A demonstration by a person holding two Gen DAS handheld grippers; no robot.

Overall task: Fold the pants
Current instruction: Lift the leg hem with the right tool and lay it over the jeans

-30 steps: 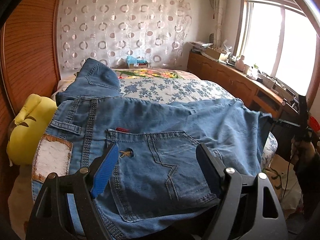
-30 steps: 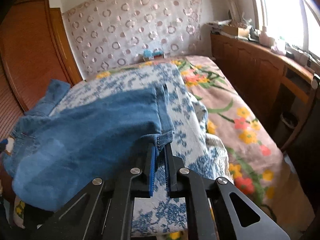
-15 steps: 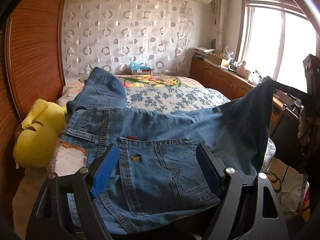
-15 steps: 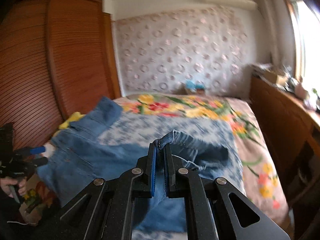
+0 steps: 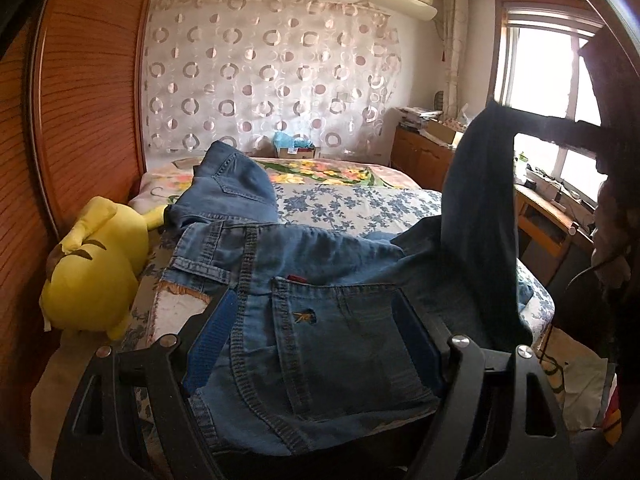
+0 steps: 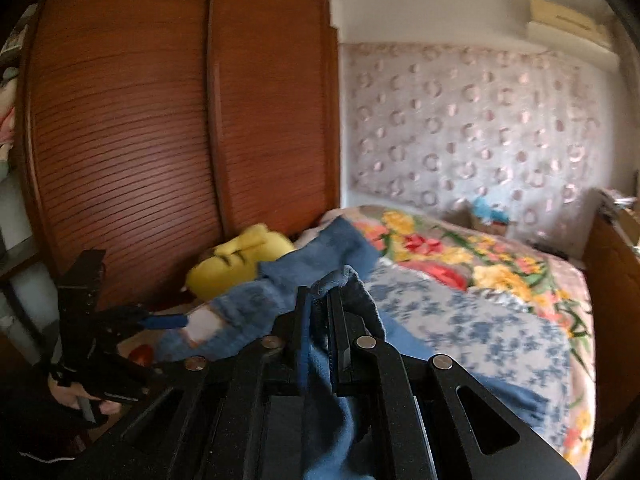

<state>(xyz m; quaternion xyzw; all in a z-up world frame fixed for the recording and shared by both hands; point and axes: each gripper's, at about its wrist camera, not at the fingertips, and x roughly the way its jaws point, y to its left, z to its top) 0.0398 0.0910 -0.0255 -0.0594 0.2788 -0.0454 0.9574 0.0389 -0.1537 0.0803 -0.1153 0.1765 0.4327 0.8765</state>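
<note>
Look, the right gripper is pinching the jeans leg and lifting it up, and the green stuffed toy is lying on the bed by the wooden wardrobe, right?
Almost. The stuffed toy is yellow, not green; the left wrist view shows it clearly. The rest holds: the right gripper is pinching the jeans leg and lifting it up, and the toy lies on the bed by the wooden wardrobe.

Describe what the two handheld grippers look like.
Both are matte black frames with triangular cutouts and silver pivot screws. The left gripper has one blue finger pad and one dark pad. The right gripper shows a blue pad too. No sleeves visible.
</note>
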